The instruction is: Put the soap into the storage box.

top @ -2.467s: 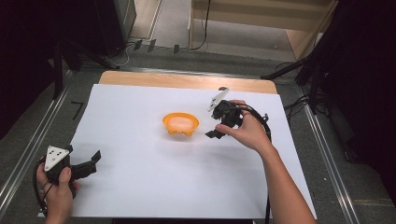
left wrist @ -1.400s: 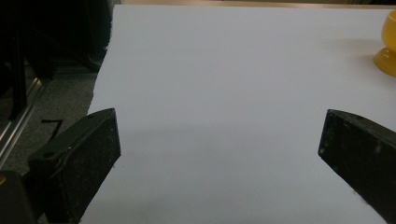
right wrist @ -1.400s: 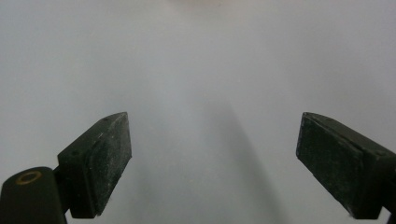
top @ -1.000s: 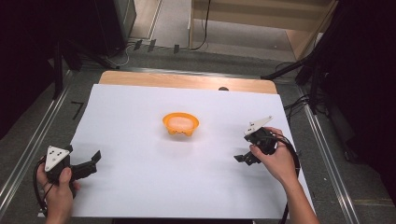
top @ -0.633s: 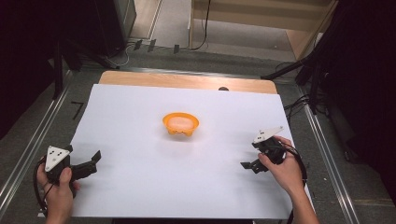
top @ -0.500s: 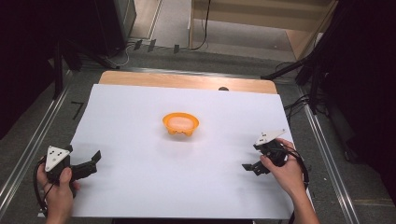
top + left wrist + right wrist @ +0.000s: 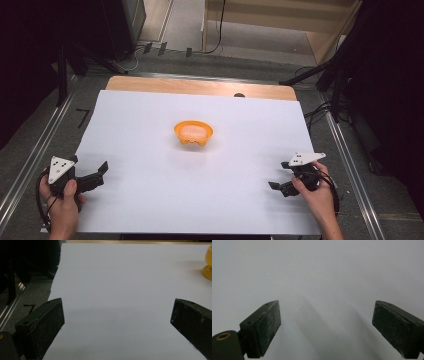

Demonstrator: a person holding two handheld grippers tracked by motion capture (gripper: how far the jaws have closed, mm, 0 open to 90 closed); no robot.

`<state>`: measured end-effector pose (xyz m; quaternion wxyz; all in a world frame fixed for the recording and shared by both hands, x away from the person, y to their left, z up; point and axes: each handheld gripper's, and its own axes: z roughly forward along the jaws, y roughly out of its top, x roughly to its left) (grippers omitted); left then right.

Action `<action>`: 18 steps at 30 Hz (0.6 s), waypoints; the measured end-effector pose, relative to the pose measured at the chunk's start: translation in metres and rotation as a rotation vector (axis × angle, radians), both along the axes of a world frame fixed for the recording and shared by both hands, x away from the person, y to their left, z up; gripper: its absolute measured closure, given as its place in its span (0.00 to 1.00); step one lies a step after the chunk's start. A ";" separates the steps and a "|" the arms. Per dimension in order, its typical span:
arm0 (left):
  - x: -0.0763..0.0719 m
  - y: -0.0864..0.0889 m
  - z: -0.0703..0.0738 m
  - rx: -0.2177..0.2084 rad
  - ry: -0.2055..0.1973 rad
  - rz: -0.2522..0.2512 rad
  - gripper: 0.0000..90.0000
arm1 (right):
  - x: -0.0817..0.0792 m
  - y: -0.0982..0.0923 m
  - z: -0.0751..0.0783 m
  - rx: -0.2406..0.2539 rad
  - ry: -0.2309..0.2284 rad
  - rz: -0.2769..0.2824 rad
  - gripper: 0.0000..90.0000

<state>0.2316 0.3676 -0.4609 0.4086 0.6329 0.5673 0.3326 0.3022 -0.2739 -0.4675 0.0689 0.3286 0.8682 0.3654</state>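
The right gripper (image 7: 281, 186) is standing with its jaws wide and nothing between them, having just closed a little, and is hovering low over the white sheet (image 7: 150, 130) near its right front corner. The left gripper (image 7: 95, 176) is likewise gaping wide and empty at the sheet's left front edge. The orange bowl (image 7: 193, 133) is sitting upright mid-sheet, well apart from both.

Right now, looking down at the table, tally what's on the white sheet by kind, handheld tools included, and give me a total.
Small orange plastic bowl: 1
Black handheld two-jaw tools, left tool and right tool, both open and empty: 2
Total: 3
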 end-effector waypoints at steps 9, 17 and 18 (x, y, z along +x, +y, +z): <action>0.000 0.000 0.000 -0.001 0.001 0.001 0.00 | -0.012 -0.023 -0.009 0.060 -0.020 -0.063 0.09; 0.000 0.000 0.000 -0.001 0.001 0.004 0.00 | -0.025 -0.042 -0.017 0.105 -0.046 -0.112 0.09; 0.000 0.000 0.000 -0.002 0.002 0.004 0.00 | -0.029 -0.049 -0.018 0.126 -0.062 -0.125 0.09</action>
